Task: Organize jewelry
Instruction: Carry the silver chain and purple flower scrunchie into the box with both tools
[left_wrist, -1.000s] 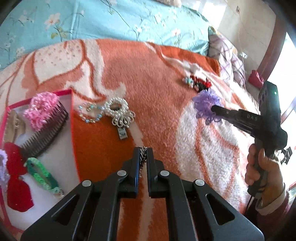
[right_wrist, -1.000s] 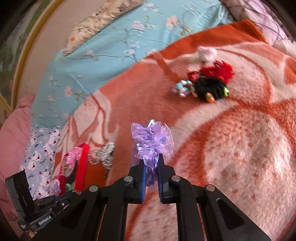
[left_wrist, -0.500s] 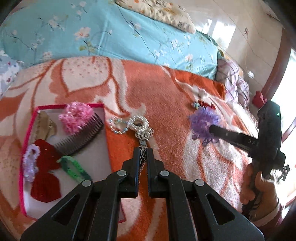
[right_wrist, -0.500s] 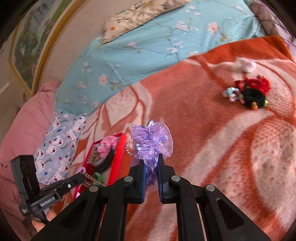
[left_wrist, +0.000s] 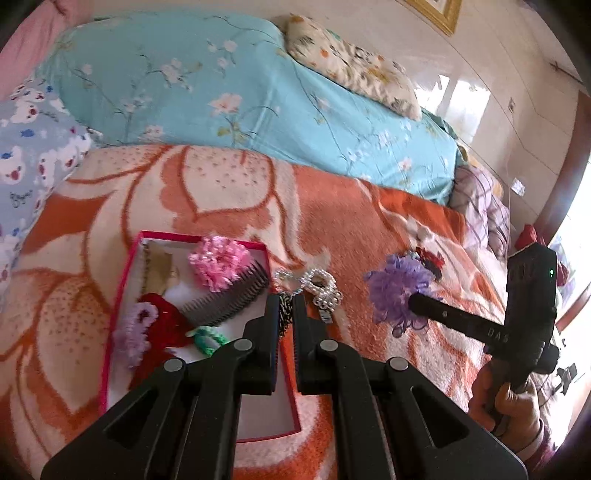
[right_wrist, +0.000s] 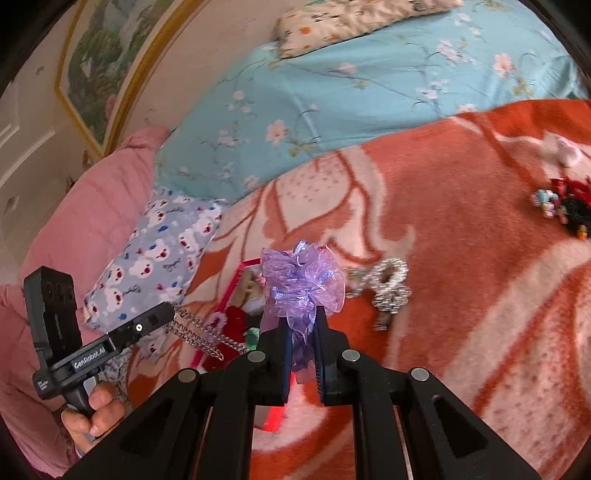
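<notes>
Hand-held gripper's (right_wrist: 170, 315) dangling chain (right_wrist: 201, 330), right-view only

1. "GenRobot.AI" in white letters runs along the black arm of the left gripper (right_wrist: 168, 314), at about 8 o'clock in the right wrist view.
2. "DAS" in faint letters stands on the black arm of the right gripper (left_wrist: 413, 303), at about 4 o'clock in the left wrist view.
3. A small white label sits lower on the left gripper's body; its print is too small to read.

Orange-and-cream blanket (left_wrist: 229, 206) bearing a red-rimmed tray (left_wrist: 122, 280), pearl brooch (left_wrist: 323, 286), heap of hair ties (right_wrist: 569, 208).
</notes>
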